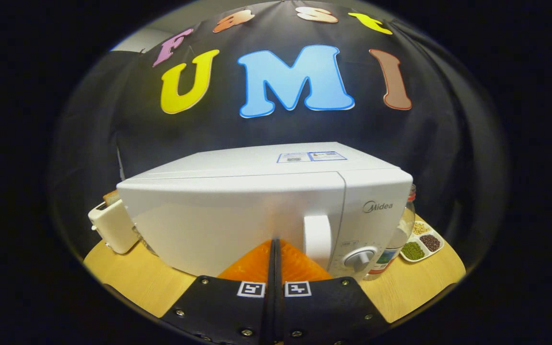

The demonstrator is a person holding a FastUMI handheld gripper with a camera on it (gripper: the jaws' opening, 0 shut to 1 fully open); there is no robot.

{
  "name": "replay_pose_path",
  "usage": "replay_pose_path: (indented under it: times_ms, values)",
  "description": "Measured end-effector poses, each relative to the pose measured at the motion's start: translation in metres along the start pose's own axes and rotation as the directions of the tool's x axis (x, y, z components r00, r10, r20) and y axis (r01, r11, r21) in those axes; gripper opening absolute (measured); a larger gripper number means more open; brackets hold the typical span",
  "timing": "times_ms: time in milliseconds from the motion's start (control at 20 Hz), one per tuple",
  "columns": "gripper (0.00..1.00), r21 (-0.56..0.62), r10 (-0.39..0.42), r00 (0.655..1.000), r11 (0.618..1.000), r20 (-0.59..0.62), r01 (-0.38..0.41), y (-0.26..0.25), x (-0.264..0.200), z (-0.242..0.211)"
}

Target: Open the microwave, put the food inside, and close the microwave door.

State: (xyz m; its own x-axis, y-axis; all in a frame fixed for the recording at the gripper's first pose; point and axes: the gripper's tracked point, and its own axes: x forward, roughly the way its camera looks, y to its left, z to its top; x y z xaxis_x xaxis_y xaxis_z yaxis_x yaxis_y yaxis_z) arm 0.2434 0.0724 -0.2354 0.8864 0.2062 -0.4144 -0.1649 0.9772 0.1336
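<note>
A white microwave (pixel 237 211) stands on the round wooden table (pixel 132 278) with its door closed. Its upright white handle (pixel 317 239) sits at the door's right side, with a round knob (pixel 360 258) on the control panel beside it. My gripper (pixel 276 243) is shut with nothing between the fingers. The fingertips meet just in front of the door's lower part, a little left of the handle. I cannot tell whether they touch the door.
A white toaster (pixel 112 227) with a brown slice (pixel 110 195) in its slot stands left of the microwave. Behind the microwave's right side are a glass jar (pixel 400 235) and a white divided dish of beans (pixel 423 243).
</note>
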Motion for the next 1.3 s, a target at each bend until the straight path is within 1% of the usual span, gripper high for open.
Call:
replay_pose_path:
  times_ms: [100, 250, 550, 750, 1050, 1250, 1300]
  values:
    - [0.01, -0.016, -0.017, 1.0, 1.0, 0.002, 0.017, -0.002, -0.002, 0.003]
    - [0.01, -0.018, -0.036, 0.999, 0.999, 0.027, 0.036, 0.001, -0.023, 0.015]
    - [0.01, -0.024, -0.068, 0.99, 0.997, 0.121, 0.071, 0.012, -0.092, 0.044]
    - [0.01, -0.032, -0.085, 0.981, 0.995, 0.176, 0.092, 0.022, -0.143, 0.052]
    - [0.01, -0.041, -0.101, 0.964, 0.993, 0.244, 0.114, 0.031, -0.217, 0.052]
    - [0.01, -0.041, -0.112, 0.957, 0.991, 0.266, 0.128, 0.035, -0.26, 0.043]
    - [0.01, -0.043, -0.095, 0.959, 0.993, 0.267, 0.11, 0.042, -0.27, 0.041]
